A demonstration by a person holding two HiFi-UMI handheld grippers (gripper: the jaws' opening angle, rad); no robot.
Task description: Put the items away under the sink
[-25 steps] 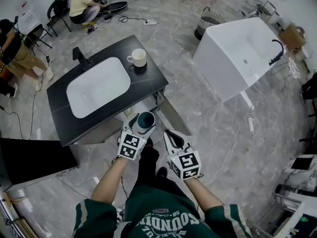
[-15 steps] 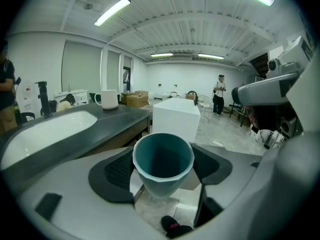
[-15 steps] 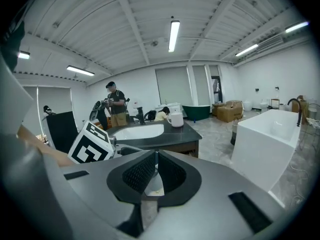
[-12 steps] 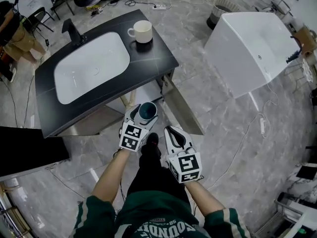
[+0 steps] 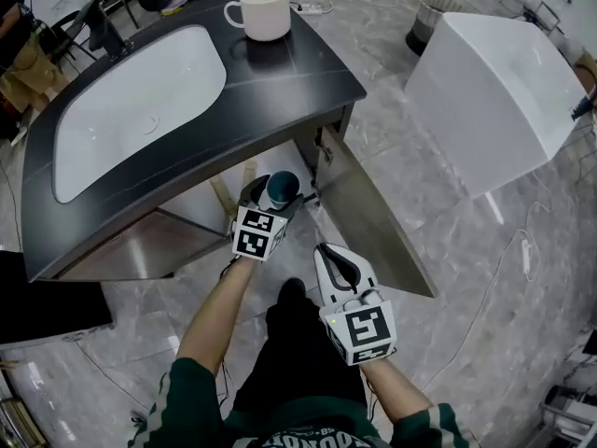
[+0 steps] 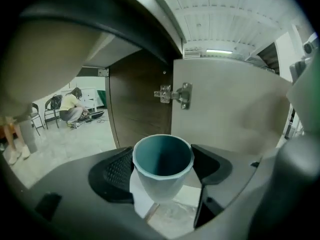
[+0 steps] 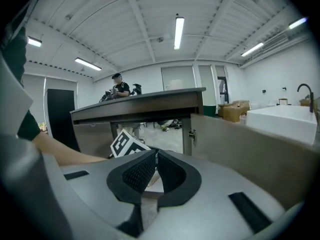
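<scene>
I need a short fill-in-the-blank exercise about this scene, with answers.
The left gripper is shut on a cup whose inside is ____.
The right gripper, jaws together, holds ____.
The white mug stands on the countertop beside the ____.
The cabinet door is ____.
Missing words: teal; nothing; sink; open.

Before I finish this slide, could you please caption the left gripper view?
Left gripper holds a teal cup upright at the open cabinet door.
</scene>
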